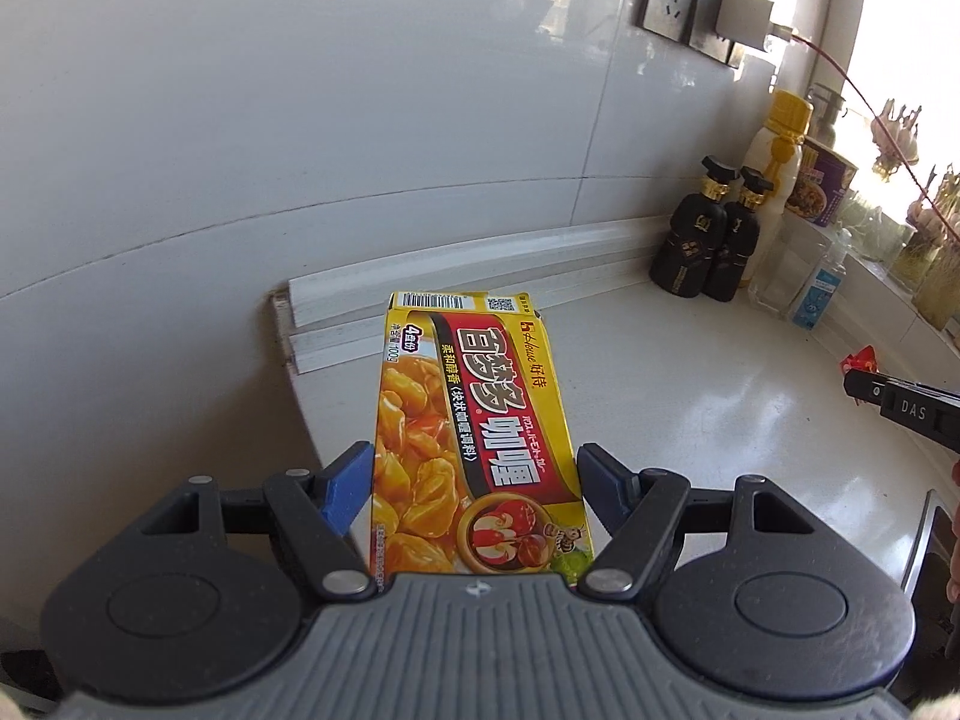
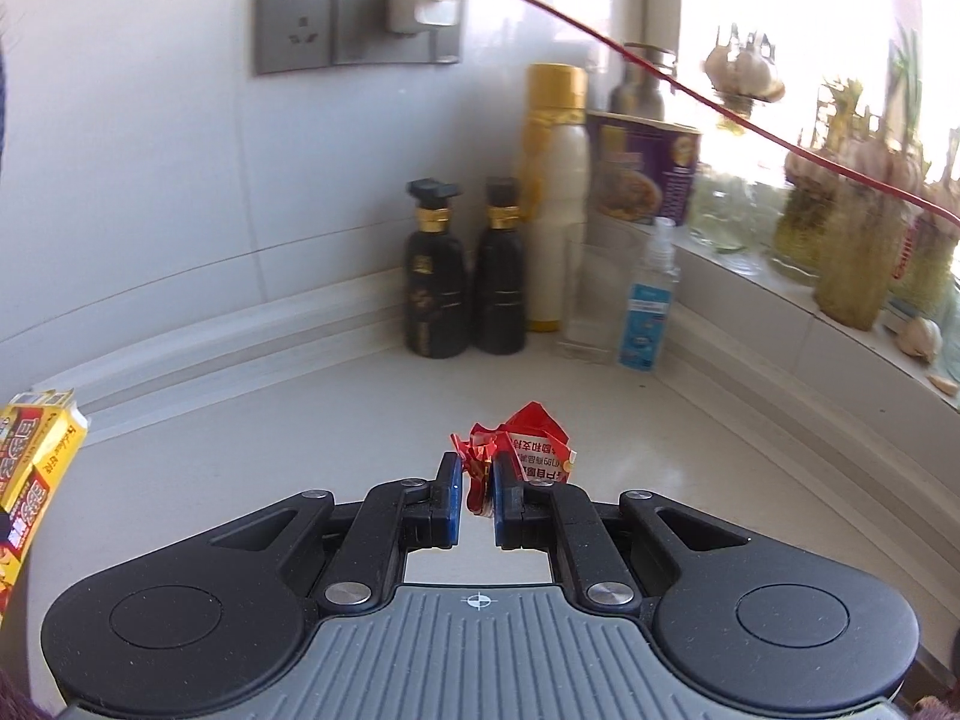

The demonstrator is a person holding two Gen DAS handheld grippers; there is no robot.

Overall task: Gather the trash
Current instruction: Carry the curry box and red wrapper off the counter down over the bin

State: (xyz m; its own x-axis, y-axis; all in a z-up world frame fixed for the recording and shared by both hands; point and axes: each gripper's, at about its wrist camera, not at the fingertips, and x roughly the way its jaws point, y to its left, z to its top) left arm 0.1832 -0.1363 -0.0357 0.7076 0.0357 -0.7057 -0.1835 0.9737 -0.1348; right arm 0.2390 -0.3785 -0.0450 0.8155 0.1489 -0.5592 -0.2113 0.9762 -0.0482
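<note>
My left gripper [image 1: 474, 468] is shut on a yellow curry box [image 1: 474, 420], its blue pads pressing both long sides; the box sticks out forward above the white counter [image 1: 690, 396]. In the right wrist view the same curry box [image 2: 36, 468] shows at the left edge. My right gripper [image 2: 477, 480] is shut on a crumpled red wrapper [image 2: 528, 438], pinched between its blue pads and bunched just past the tips. In the left wrist view the right gripper [image 1: 900, 408] enters from the right edge with the red wrapper [image 1: 861, 359] at its tip.
Two black bottles [image 2: 465, 282], a tall white bottle with a yellow cap [image 2: 555, 204], a clear sanitizer bottle [image 2: 651, 300] and a purple cup [image 2: 642, 165] crowd the back corner. A wall socket [image 2: 354, 18] carries a plugged charger with a red cable [image 2: 720, 102]. Garlic and jars line the windowsill [image 2: 840, 312].
</note>
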